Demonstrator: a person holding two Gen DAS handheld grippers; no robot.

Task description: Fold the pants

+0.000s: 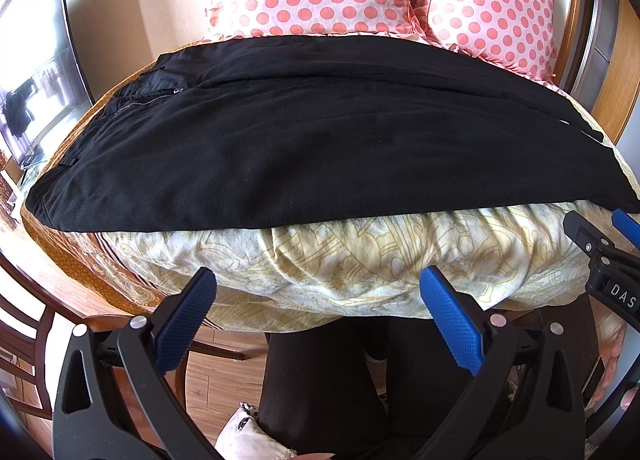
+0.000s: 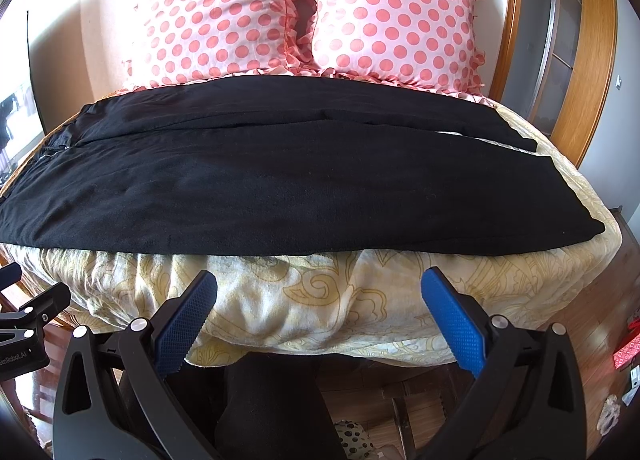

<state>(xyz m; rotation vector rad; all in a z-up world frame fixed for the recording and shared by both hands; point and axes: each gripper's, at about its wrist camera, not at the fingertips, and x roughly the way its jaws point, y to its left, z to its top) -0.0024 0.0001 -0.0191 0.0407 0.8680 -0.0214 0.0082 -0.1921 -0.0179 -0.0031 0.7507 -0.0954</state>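
Black pants [image 1: 320, 147] lie flat across the bed, waistband and zipper [image 1: 148, 99] at the left, leg ends at the right; they also show in the right wrist view [image 2: 300, 179]. The two legs lie side by side, the far one ending shorter at the right [image 2: 516, 139]. My left gripper [image 1: 318, 292] is open and empty, held off the bed's near edge, below the pants. My right gripper [image 2: 319, 294] is open and empty, also off the near edge. The right gripper's fingers [image 1: 592, 236] show at the right of the left wrist view.
A cream and yellow patterned bedspread [image 2: 320, 300] covers the bed. Two pink polka-dot pillows [image 2: 224, 15] [image 2: 396, 19] stand at the head. A wooden headboard [image 2: 596, 59] is at the right, a TV [image 1: 44, 71] at the left. My legs [image 1: 328, 388] and wood floor are below.
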